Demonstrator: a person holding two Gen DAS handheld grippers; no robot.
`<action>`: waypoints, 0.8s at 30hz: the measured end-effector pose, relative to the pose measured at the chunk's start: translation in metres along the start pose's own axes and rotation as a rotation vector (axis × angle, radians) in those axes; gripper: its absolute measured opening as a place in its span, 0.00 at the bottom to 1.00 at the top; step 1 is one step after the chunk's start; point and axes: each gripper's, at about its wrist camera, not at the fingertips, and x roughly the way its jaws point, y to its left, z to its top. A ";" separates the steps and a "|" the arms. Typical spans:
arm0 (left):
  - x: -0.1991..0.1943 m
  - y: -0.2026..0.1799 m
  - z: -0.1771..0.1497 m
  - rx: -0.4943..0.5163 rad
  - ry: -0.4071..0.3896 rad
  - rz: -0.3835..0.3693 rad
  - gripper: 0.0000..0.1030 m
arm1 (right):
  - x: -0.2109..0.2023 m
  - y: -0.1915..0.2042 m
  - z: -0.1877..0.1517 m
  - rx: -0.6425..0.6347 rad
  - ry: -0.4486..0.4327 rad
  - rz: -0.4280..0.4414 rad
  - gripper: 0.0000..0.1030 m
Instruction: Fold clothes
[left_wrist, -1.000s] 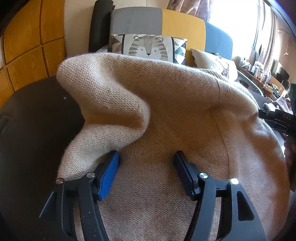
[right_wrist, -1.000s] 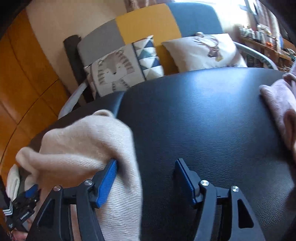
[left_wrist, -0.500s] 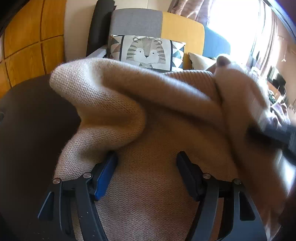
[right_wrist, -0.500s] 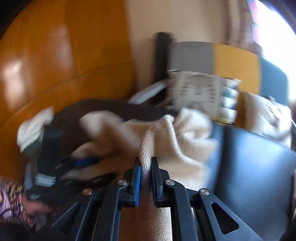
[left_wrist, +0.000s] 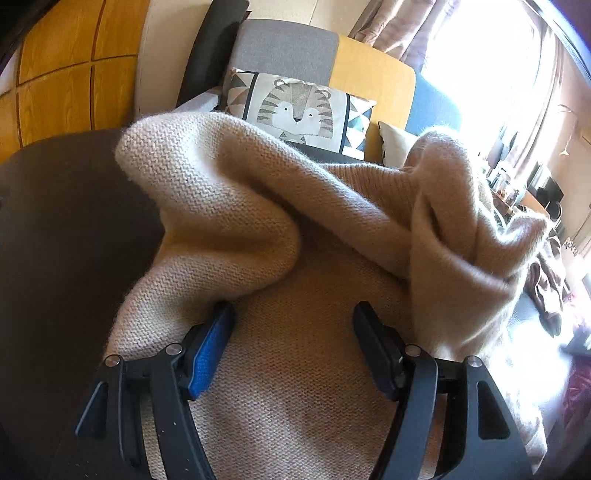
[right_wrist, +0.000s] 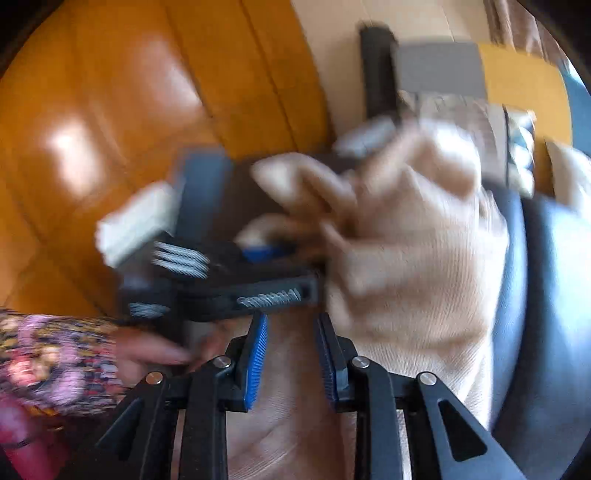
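The beige knitted sweater (left_wrist: 295, 229) lies bunched on the dark bench (left_wrist: 66, 229), one side thrown over in a thick roll, another hump raised at its far right. In my judgement the risk is that this fold lands crooked: the flap is lumpy, and if it drops now it will settle in a heap rather than flat. A second risk is the two tools fouling each other, since in the right wrist view the left gripper (left_wrist: 293, 341) sits just ahead of the right one, close over the same patch of knit. The left jaws stand wide apart, resting on the sweater with fabric between them but not squeezed; the roll touches the blue pad on the left. The right gripper (right_wrist: 291, 354) has its jaws narrowly parted and opening, with sweater cloth between the pads; blur hides whether the pads press it. A patterned sleeve (right_wrist: 55, 354) shows at the left
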 end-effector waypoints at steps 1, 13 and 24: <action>0.000 -0.001 0.000 0.003 0.000 0.004 0.69 | -0.013 -0.009 0.010 0.029 -0.054 -0.004 0.26; 0.005 -0.007 0.012 0.029 0.007 0.030 0.69 | 0.016 -0.177 0.105 0.574 -0.007 0.009 0.57; 0.004 -0.012 0.005 0.089 0.019 0.083 0.70 | 0.025 -0.175 0.097 0.651 -0.065 0.097 0.06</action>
